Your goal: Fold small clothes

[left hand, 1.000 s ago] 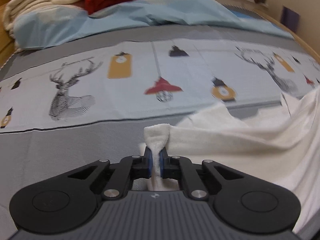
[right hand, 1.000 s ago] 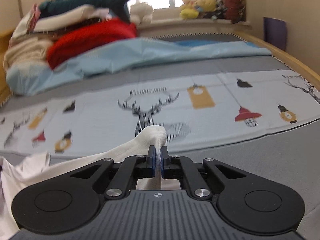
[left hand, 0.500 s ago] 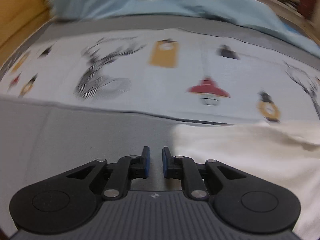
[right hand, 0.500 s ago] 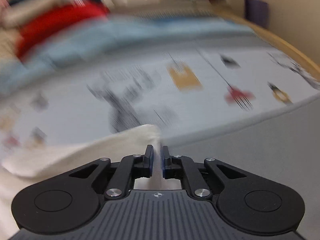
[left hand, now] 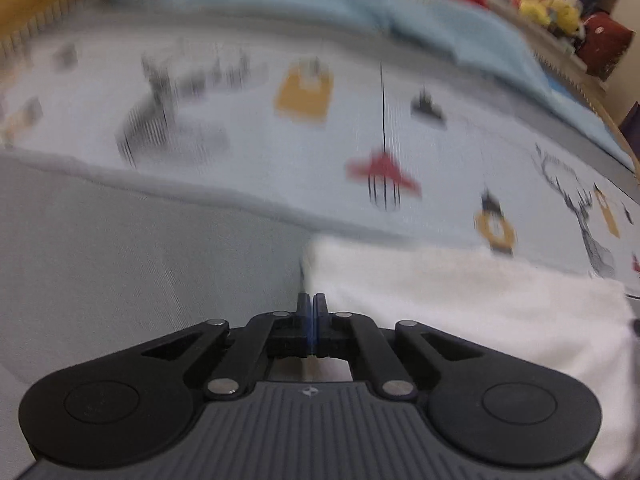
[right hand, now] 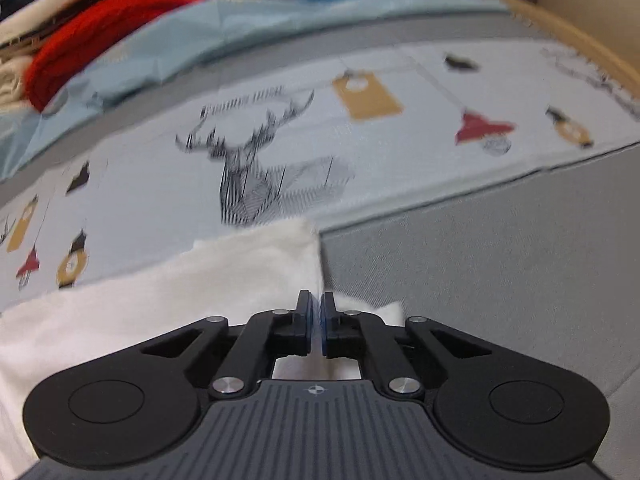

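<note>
White garments: one [right hand: 168,300], lying on the bed [right hand: 500,248]
Red blankets: one [right hand: 108,36], at the bed's far end
Tongs: two, left tongs [left hand: 311,308], right tongs [right hand: 316,312]
Light blue sheets: one [right hand: 248,28], beside the red blanket

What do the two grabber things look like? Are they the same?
Yes, they look like twins. The left gripper and right gripper are both black, with two round bumps like big eyes, silver screws, and a grey ribbed middle with a tiny cross-in-circle mark. The fingers are black with blue pads inside. No cables or sleeves show.
</note>
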Tool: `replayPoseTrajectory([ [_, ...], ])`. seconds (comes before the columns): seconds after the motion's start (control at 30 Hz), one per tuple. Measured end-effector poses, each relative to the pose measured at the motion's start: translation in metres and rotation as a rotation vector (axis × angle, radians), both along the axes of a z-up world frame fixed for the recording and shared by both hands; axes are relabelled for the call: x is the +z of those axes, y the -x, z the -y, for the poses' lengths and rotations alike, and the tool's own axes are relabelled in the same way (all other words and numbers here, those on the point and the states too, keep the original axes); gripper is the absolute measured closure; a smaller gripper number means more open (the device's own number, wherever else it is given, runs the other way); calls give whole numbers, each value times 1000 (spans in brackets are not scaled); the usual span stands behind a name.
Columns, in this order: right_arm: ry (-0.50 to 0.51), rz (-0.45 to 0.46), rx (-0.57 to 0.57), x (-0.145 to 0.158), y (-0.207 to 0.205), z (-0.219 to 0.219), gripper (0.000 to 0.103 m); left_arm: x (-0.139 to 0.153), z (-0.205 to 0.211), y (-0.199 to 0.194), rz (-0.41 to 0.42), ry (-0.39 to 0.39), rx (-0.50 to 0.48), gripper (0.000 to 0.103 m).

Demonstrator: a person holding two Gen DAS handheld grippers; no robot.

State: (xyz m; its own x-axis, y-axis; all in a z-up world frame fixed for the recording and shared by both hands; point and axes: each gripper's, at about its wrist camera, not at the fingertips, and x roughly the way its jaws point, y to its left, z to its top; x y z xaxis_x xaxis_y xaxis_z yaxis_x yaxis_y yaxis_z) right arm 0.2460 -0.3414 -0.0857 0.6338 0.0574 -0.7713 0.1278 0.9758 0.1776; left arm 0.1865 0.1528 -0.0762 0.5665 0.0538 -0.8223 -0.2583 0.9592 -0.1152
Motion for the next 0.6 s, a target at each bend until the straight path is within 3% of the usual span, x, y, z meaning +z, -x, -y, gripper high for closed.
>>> replayPoseTrajectory([
  [0.07,26,-8,-2,-1,0,-1,100,10,2,2,61,-18,-21,103],
  [0.13,57,-46,7,-5,-2,-6,99,5,3,1,7,15,-39,103],
  [0.2,105,-51,-52,-2,-1,-5,97,0,4,3,-56,62,-44,102],
  [0.27,43,-56,-100,4,4,5,90,9,8,13,-35,48,-51,101],
  [0.3,4,-56,-103,7,7,7,81,13,10,17,-22,49,-66,100],
  [0.33,-22,-51,-81,11,13,8,75,17,12,22,-13,62,-90,99],
  [0.43,-5,-42,66,21,31,-6,72,15,21,31,-61,97,-206,93],
  [0.53,-14,-77,197,24,49,-14,72,7,41,47,-123,2,-368,93],
  [0.6,1,-144,255,17,61,-15,72,-15,46,57,-251,-58,-430,93],
])
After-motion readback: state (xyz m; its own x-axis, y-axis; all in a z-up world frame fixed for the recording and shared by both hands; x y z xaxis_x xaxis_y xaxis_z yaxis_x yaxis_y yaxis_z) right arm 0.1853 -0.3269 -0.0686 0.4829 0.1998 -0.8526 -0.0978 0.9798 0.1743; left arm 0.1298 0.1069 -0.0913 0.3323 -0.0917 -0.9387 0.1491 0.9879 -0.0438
